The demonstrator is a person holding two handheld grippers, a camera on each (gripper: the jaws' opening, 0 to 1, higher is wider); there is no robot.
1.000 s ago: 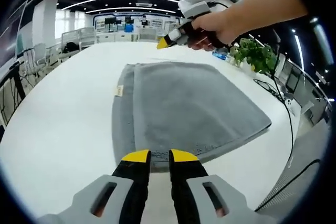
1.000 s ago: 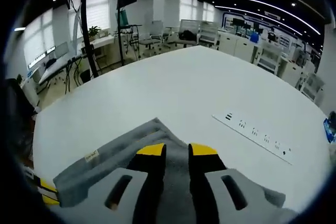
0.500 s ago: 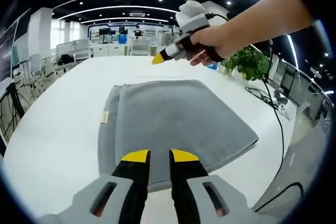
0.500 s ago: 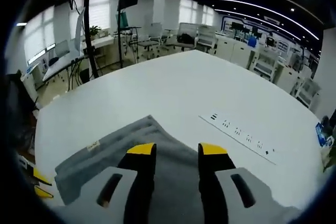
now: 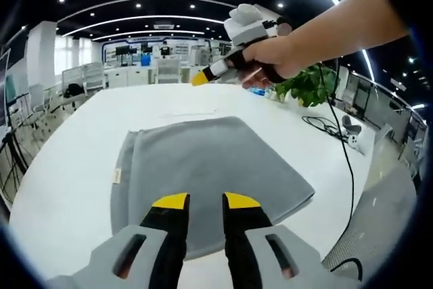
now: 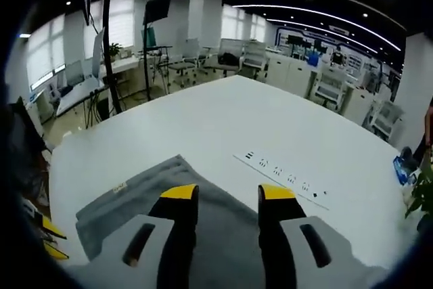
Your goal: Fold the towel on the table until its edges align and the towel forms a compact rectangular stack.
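Two grippers, left and right, are hovering above the folded grey terry towel, fingers spread, on the smooth white bench.

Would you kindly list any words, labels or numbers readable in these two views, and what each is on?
None can be read.
Tag on the towel edge: too small to read.
Dark marks on the white strip on the table: too blurred to read.
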